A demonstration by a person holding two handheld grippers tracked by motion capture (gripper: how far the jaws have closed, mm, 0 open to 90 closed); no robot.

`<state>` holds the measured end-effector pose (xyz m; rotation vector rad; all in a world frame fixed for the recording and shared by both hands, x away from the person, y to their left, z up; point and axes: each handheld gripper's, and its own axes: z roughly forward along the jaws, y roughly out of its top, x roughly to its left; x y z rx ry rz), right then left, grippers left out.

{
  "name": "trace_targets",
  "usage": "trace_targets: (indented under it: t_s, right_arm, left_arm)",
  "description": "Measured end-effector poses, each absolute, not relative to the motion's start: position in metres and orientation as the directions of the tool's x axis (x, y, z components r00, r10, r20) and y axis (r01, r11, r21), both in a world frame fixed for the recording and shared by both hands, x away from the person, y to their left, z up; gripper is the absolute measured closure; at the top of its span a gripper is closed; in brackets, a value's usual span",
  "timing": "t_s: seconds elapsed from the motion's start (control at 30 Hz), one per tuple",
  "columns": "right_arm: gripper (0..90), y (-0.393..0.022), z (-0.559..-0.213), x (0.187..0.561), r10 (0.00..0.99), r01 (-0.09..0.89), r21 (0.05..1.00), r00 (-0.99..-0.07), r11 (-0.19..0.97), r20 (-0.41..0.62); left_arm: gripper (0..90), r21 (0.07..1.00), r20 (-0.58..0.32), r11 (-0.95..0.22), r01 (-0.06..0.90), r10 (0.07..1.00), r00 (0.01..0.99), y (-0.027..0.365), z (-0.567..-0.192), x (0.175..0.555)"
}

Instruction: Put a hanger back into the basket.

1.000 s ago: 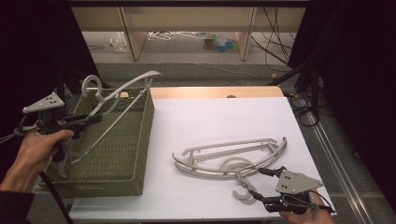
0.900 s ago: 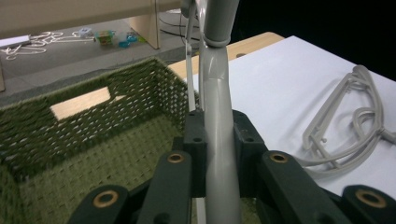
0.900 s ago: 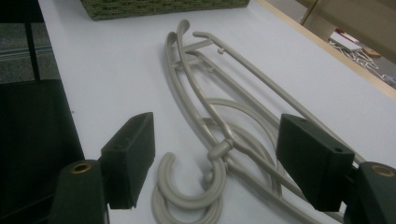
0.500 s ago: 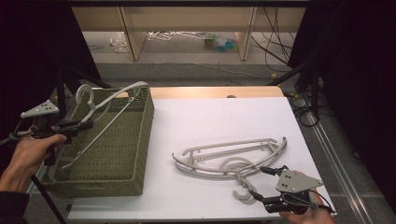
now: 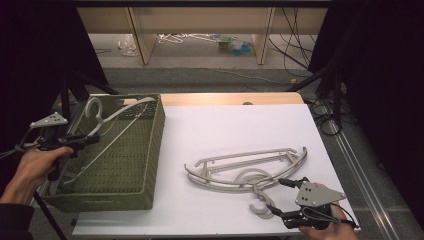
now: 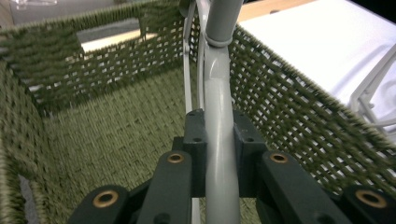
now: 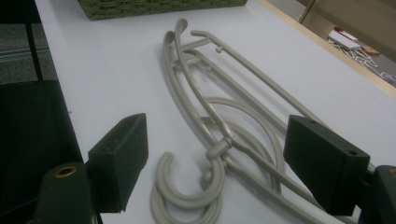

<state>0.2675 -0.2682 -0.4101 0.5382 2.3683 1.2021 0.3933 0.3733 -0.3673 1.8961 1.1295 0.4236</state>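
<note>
Grey plastic hanger (image 5: 114,131) slants inside green basket (image 5: 145,165).

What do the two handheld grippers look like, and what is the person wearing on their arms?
Both the left gripper and the right gripper are black, with two blocky dark jaws on linkage arms with brass-coloured rivets. Each carries a grey three-cornered plate on top, and a dark cable trails from each. A dark sleeve shows at the person's left forearm; the right forearm is cut off by the frame.
</note>
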Motion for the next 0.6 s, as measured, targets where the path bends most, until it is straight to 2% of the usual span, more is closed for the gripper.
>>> trace_targets:
  t_s: [0.37,0.5,0.6]
  right_arm:
    - [22.7,-0.267,-0.412,0.268,0.512,0.148,0.82,-0.837,0.553,-0.195]
    - [22.7,-0.267,-0.413,0.268,0.513,0.148,0.82,-0.836,0.553,-0.195]
    - [22.7,-0.267,-0.413,0.268,0.513,0.149,0.82,-0.837,0.552,-0.193]
  left_arm:
    - [78.7,0.694,-0.101,-0.31,0.65,0.851,0.515,0.369,-0.392,0.412]
    - [77.7,0.677,-0.141,-0.25,0.692,0.879,0.456,0.374,-0.404,0.416]
    - [76.8,0.657,-0.113,-0.255,0.71,0.897,0.428,0.382,-0.41,0.415]
